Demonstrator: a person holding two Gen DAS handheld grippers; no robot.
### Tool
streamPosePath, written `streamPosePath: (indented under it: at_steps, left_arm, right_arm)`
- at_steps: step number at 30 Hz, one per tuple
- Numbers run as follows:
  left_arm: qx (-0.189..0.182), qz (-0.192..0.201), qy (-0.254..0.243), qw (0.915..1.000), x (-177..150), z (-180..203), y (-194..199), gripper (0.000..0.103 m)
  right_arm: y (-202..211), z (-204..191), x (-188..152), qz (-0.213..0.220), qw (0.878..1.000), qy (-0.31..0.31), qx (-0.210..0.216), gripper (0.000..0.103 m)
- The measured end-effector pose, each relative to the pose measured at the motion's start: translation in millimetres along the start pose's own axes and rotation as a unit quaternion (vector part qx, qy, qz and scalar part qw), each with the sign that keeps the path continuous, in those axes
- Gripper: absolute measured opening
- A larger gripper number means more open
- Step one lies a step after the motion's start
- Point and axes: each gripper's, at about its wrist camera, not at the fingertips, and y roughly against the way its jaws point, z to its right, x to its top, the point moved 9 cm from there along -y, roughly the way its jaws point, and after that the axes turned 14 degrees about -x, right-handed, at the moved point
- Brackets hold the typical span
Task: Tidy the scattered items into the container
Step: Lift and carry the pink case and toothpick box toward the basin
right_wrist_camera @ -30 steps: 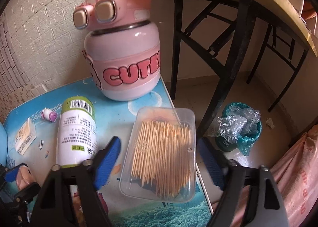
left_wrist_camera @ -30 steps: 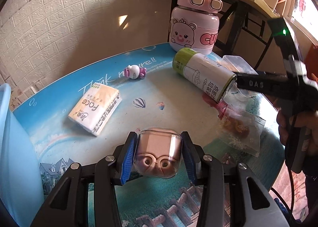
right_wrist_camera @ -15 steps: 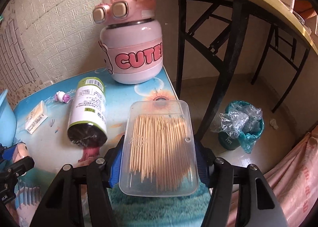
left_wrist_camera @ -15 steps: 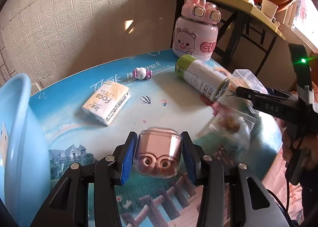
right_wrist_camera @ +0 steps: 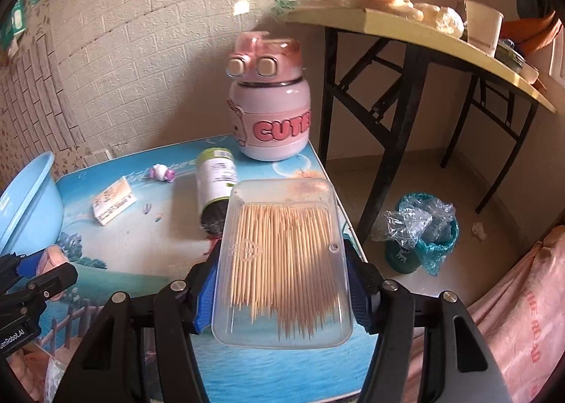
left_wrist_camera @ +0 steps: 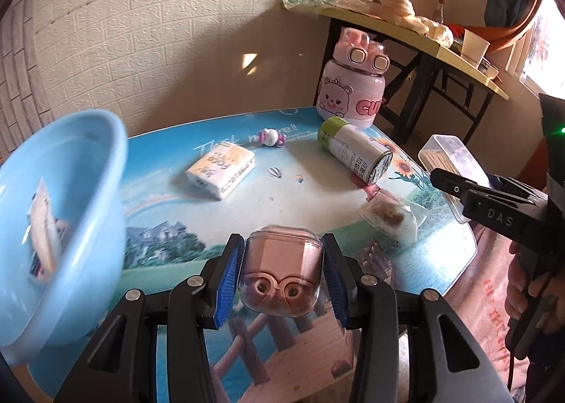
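1. While both loads hang above the picture-printed blue table (left_wrist_camera: 317, 205), our left gripper (left_wrist_camera: 282, 277) clamps a clear pink earbud case (left_wrist_camera: 280, 276).
2. Our right gripper (right_wrist_camera: 280, 284) grips a clear rectangular toothpick box (right_wrist_camera: 282, 261).
3. The light-blue plastic basin (left_wrist_camera: 88, 191) sits at the table's left.

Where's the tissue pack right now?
In the left wrist view the tissue pack lies flat on the table, left of centre, between the blue basin and the toppled green-capped canister, just in front of the small pink toy.
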Motion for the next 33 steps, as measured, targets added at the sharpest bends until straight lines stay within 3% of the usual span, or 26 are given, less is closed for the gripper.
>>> streamPosePath:
  at_steps: [16, 33]
  left_arm:
    - [0.022, 0.050, 0.019, 0.9983, 4, -5, 56, 0.042]
    - [0.031, 0.064, 0.020, 0.9972, 9, -11, 78, 0.042]
  right_arm:
    - [81, -46, 2, 0.040, 0.998, 0.030, 0.044, 0.062]
    - [103, -73, 1, 0.044, 0.996, 0.047, 0.070, 0.063]
